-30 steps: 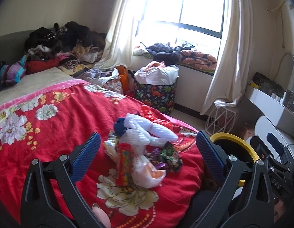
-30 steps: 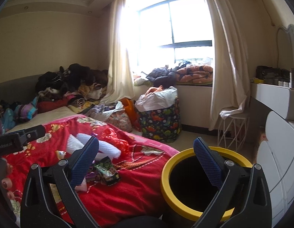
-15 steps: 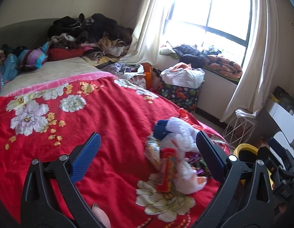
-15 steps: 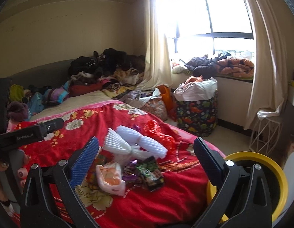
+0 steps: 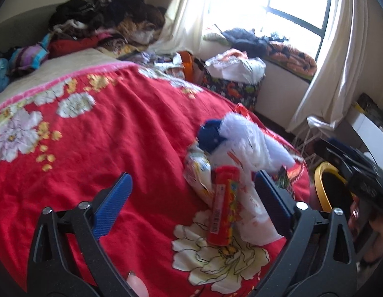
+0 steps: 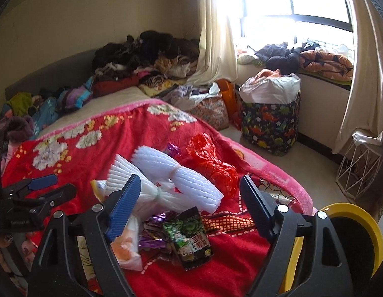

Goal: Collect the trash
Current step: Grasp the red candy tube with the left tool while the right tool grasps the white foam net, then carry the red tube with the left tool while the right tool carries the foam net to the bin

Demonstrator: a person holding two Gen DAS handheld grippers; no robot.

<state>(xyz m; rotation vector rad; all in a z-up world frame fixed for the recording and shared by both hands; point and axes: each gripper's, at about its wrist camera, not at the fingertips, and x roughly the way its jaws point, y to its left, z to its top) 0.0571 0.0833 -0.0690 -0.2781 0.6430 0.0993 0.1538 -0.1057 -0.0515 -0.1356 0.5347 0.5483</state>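
Observation:
A pile of trash lies on the red flowered blanket (image 5: 117,128): a red-orange tube (image 5: 222,205), white foam sleeves (image 6: 176,180), a green snack wrapper (image 6: 189,237), a red plastic bag (image 6: 211,163), a white packet (image 6: 127,245). My left gripper (image 5: 191,198) is open and empty, with the tube between its fingers, a little above the blanket. My right gripper (image 6: 189,198) is open and empty over the foam sleeves and wrappers. A black bin with a yellow rim (image 6: 359,220) stands at the bed's right edge; it also shows in the left wrist view (image 5: 325,188).
Clothes are heaped at the bed's far end (image 6: 147,57). A dinosaur-print basket (image 6: 270,121) full of laundry and a floral bag (image 6: 211,111) stand on the floor by the window. A white wire stand (image 6: 359,163) is by the curtain.
Both grippers have swung left from the bin and closed in on the trash pile. The tube now sits between my left fingers; the foam sleeves sit between my right ones.

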